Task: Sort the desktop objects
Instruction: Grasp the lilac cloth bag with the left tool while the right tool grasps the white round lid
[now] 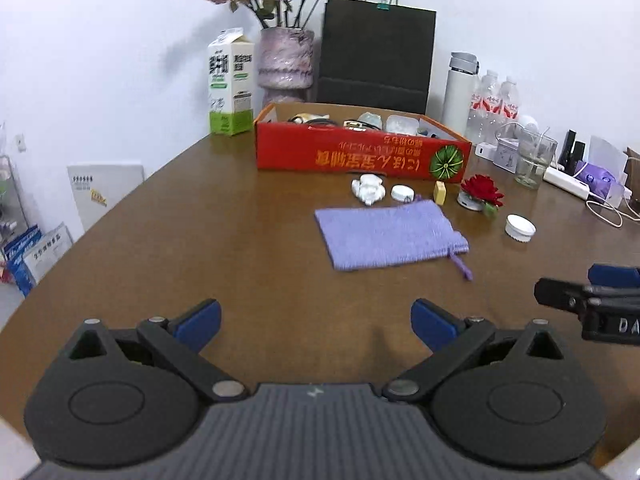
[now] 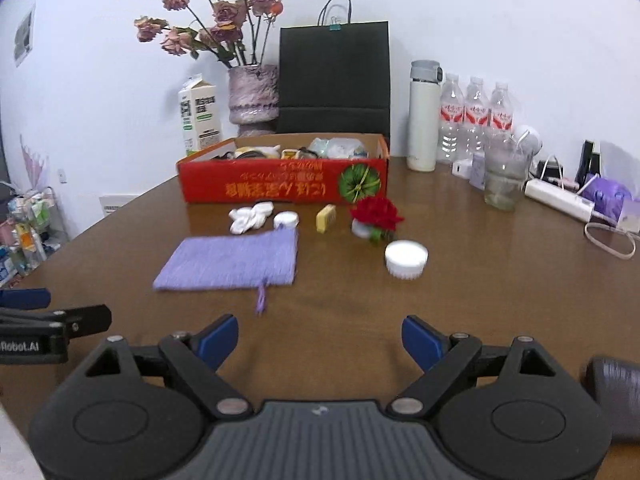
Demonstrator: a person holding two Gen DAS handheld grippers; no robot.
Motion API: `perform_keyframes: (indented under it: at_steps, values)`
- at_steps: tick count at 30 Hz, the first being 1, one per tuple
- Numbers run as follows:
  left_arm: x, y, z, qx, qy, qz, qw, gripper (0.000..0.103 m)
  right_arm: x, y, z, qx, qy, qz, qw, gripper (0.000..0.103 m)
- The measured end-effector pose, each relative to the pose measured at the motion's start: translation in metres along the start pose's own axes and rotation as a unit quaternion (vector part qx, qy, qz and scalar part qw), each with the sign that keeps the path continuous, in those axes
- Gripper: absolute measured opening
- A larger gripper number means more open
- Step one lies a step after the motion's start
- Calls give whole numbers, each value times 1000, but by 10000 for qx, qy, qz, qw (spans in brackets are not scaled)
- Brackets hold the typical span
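A red cardboard box (image 1: 360, 156) (image 2: 280, 186) with several small items inside stands mid-table. In front of it lie a white crumpled figure (image 1: 369, 189) (image 2: 251, 216), a small white round case (image 1: 402, 193) (image 2: 286, 220), a yellow block (image 1: 439, 192) (image 2: 326, 218), a red flower ornament (image 1: 482, 192) (image 2: 376, 214), a white lid (image 1: 519, 228) (image 2: 406, 258) and a purple knitted pouch (image 1: 390, 236) (image 2: 232, 264). My left gripper (image 1: 316, 320) is open and empty, short of the pouch. My right gripper (image 2: 320, 338) is open and empty, short of the lid.
A milk carton (image 1: 231, 84), a vase of dried roses (image 1: 285, 60), a black paper bag (image 1: 376, 56), a white flask (image 2: 423, 116), water bottles (image 2: 474, 116), a glass (image 2: 505, 176), and a power strip (image 2: 558, 198) line the back of the brown table (image 1: 240, 248).
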State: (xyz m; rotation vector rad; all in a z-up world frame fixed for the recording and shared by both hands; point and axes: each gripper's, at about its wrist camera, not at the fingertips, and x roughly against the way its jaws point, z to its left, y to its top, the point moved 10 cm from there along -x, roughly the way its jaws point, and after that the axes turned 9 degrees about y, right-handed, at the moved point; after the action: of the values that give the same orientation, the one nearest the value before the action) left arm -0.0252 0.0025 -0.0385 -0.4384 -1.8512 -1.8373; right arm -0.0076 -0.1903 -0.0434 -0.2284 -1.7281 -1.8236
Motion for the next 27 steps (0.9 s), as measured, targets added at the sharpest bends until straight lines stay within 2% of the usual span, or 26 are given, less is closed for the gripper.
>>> perform_keyframes:
  at_steps: [6, 8, 12, 17, 20, 21, 25, 27]
  values:
    - [0, -4, -4, -84, -56, -36, 9999, 103, 14, -11, 0, 156, -182, -63, 9997, 89]
    - [-5, 0, -12, -131, -198, -19, 9997, 103, 14, -9, -3, 146, -210, -100, 9996, 89]
    - [-24, 19, -38, -292, -513, -68, 9982, 103, 4, -2, -19, 61, -292, -135, 9995, 88]
    - [-65, 53, -79, -674, -568, -265, 9958, 103, -28, 22, -48, 34, -388, -97, 9992, 85]
    - [-94, 65, -97, -785, -482, -115, 9957, 103, -56, 38, -68, 21, -548, -18, 9985, 80]
    - [-104, 66, -101, -819, -464, 51, 9956, 103, -64, 41, -74, 0, -571, 46, 9984, 79]
    - [-129, 60, -107, -918, -429, 497, 9936, 103, -92, 47, -89, -204, -480, 230, 9984, 70]
    - [-135, 57, -107, -893, -461, 525, 9936, 103, -101, 48, -93, -226, -523, 290, 9980, 69]
